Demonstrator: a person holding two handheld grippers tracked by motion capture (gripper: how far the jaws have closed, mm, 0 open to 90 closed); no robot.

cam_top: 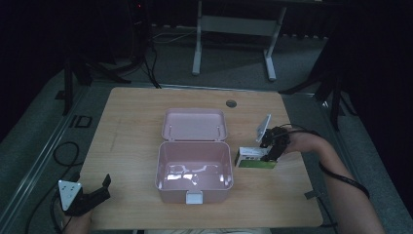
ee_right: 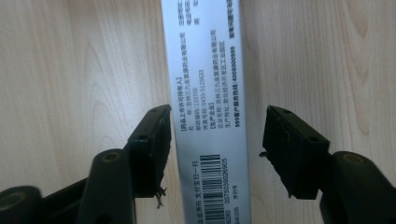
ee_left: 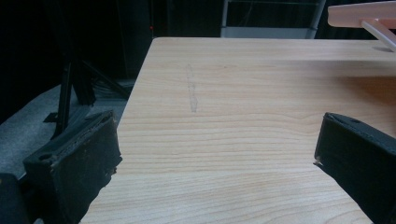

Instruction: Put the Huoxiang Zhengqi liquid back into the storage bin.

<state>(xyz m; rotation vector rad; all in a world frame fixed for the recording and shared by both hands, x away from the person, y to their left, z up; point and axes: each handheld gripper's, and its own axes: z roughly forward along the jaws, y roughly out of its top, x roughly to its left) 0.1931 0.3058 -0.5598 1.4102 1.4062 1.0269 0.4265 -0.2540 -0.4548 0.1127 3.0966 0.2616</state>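
Now the right gripper [ee_right: 215, 140] hangs over the medicine box [cam_top: 255, 159], which lies flat on the table [cam_top: 131, 126] just right of the open pink case [cam_top: 194, 168]; its jaws straddle the box's narrow side, apart and not quite touching; the left gripper [cam_top: 95, 195], near the table's front left corner, left of the case, holds its jaws wide apart over bare wood.

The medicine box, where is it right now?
In the high view the medicine box lies on the table, right of the open pink case, under the right gripper.
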